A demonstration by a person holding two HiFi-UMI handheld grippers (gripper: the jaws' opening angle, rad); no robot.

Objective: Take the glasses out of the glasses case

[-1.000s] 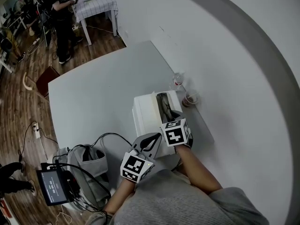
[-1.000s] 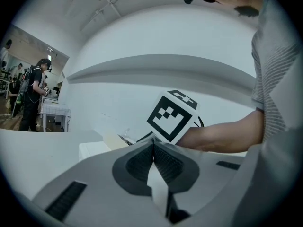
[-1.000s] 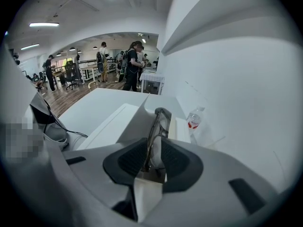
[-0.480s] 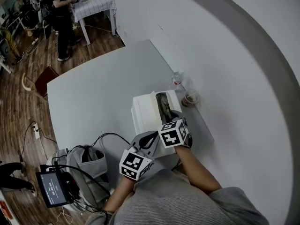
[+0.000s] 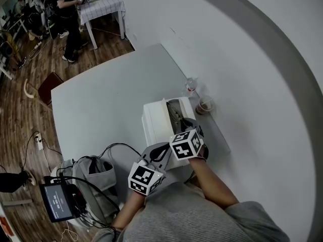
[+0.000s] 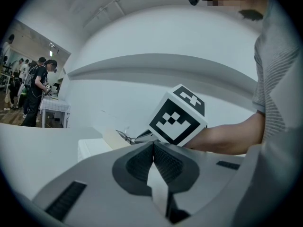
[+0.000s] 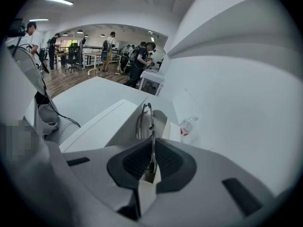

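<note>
Head view: white glasses case (image 5: 155,121) open on the table (image 5: 101,105), at its right side close to the wall. Right gripper (image 5: 183,122) reaches in from the near side, with the glasses (image 5: 174,113) at its tip. They now stand up on edge as a thin dark line over the case's right half; a second ago they lay flat inside as a wider dark shape. Right marker cube has slid slightly nearer. Left gripper (image 5: 168,146) sits over the case's near edge, barely changed. Bottle (image 5: 191,86) and cup (image 5: 205,105) are just beyond the case to the right, same spots

Left gripper view: left gripper (image 6: 153,146) jaws pressed together, nothing between. Case (image 6: 94,148) ahead, a bit of the glasses (image 6: 124,136) beside the right gripper's cube

Right gripper view: right gripper (image 7: 151,163) jaws clamped on the thin glasses (image 7: 144,119) frame, which rises upright above the open case (image 7: 104,122). Bottle (image 7: 187,126) at far right
</note>
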